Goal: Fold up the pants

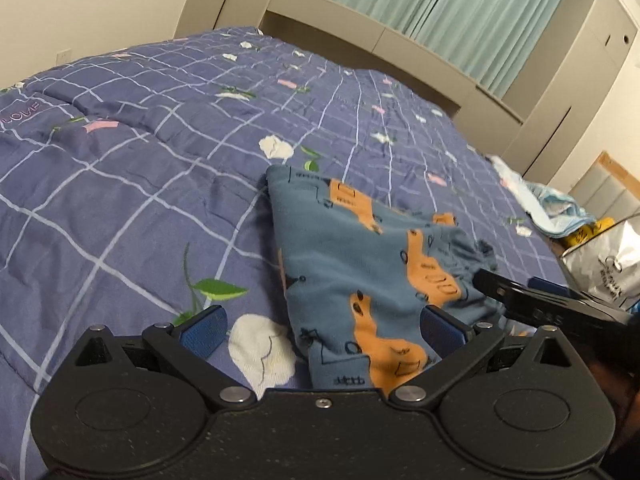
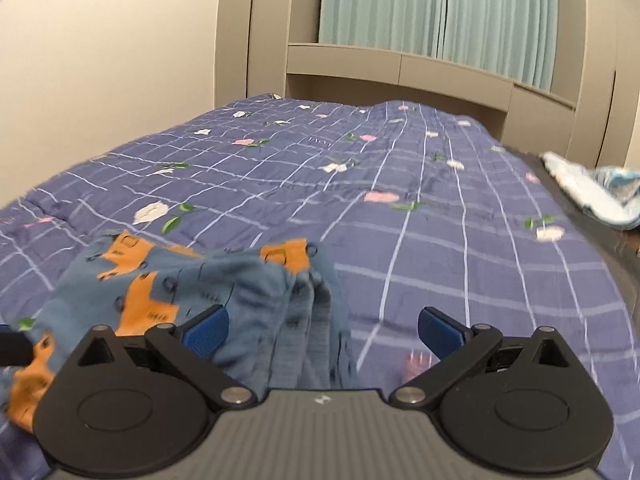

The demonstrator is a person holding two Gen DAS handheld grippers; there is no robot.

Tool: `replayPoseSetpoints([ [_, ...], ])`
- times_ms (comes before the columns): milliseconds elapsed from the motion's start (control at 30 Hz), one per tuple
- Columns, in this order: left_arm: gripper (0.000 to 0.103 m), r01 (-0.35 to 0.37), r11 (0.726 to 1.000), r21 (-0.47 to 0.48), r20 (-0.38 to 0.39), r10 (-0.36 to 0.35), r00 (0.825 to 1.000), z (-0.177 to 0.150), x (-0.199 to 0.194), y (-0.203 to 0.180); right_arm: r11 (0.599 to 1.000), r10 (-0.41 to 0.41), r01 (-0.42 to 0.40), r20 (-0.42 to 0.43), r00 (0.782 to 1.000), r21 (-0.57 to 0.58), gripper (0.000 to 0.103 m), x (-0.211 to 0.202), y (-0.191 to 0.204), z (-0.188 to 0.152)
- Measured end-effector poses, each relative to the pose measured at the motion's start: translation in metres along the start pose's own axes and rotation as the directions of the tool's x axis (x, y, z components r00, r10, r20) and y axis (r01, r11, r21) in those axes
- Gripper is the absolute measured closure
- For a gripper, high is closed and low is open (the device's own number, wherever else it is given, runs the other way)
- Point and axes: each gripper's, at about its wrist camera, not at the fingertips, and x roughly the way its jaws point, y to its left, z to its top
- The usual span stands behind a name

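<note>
Left claw (image 1: 322, 330) spread wide over folded pants (image 1: 368, 276) — quilt (image 1: 140, 184) beneath.

Pants (image 1: 360, 280) lie bunched on the bed (image 1: 140, 184), near its front edge. Left tongs (image 1: 322, 330) sit at their near end, right tongs (image 2: 322, 332) over their right edge. A towel (image 2: 592, 192) lies far right; the headboard shelf (image 2: 400, 68) stands behind.

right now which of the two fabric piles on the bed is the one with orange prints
The blue pants between the open left gripper and right gripper. The other pile, a pale blue-and-white cloth at the bed's far right edge, shows no orange.
</note>
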Motion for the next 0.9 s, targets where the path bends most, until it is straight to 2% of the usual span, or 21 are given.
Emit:
replayPoseSetpoints([
  [167, 0.001, -0.029, 0.998, 0.05, -0.016, 0.029, 0.999, -0.007, 0.002, -0.008, 0.999, 0.001, -0.001, -0.021, 1.0, 0.035, 0.0, -0.019, -0.005, -0.02],
  [400, 0.001, -0.048, 0.992, 0.113, -0.033, 0.052, 0.998, -0.015, 0.001, -0.017, 0.984, 0.035, -0.031, -0.019, 0.999, 0.173, 0.0, -0.026, -0.02, -0.04],
  [600, 0.001, -0.032, 0.995, 0.099, -0.038, 0.036, 0.999, -0.014, -0.004, -0.016, 0.984, 0.033, -0.03, -0.015, 0.999, 0.174, 0.0, -0.031, -0.02, -0.041],
  [733, 0.001, -0.005, 0.997, 0.081, -0.022, 0.007, 1.0, -0.003, -0.006, -0.013, 0.978, 0.071, -0.069, -0.005, 0.997, 0.197, 0.0, -0.032, -0.025, -0.036],
  [900, 0.001, -0.032, 0.996, 0.078, 0.006, 0.032, 0.999, 0.013, 0.002, -0.01, 0.965, 0.105, -0.1, -0.009, 0.994, 0.243, 0.0, -0.026, -0.036, -0.03],
])
